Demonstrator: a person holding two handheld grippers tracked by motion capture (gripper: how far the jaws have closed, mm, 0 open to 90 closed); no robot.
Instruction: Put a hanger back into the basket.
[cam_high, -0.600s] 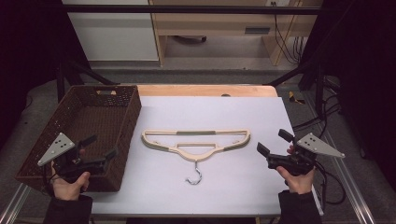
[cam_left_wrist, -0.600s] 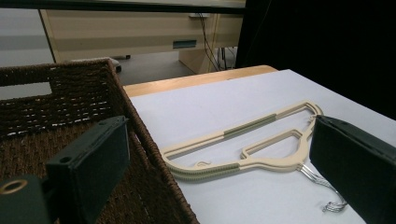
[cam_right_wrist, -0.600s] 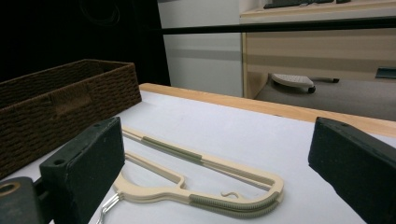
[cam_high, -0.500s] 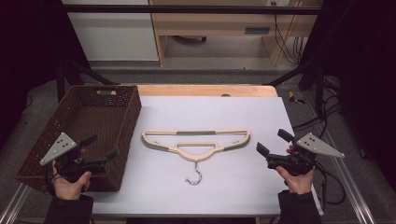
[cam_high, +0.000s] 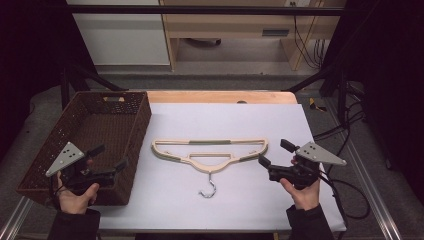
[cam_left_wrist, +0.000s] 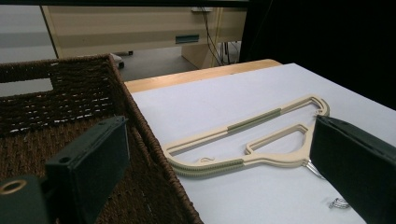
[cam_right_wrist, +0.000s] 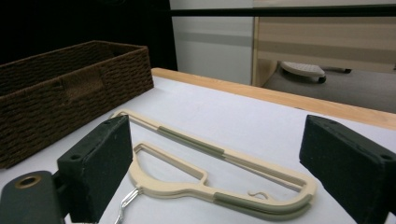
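A cream plastic hanger (cam_high: 210, 150) with grey-green grip strips and a metal hook (cam_high: 208, 188) lies flat on the white table top, hook toward the person. The hanger (cam_left_wrist: 247, 140) lies ahead of my left gripper's jaws, and the hanger (cam_right_wrist: 219, 172) lies beyond my right gripper's jaws. My left gripper (cam_high: 110, 158) hovers over the near right corner of the brown wicker basket (cam_high: 52, 145), open and empty. My right gripper (cam_high: 276, 153) sits just right of the hanger's right end, open, with nothing between its pads.
The wicker basket (cam_left_wrist: 70, 107) stands at the table's left, its inside bare. A wooden strip (cam_high: 220, 96) edges the table's far side. Cables (cam_high: 345, 150) trail off the right edge. Beyond the table stand a white cabinet and a wooden bench.
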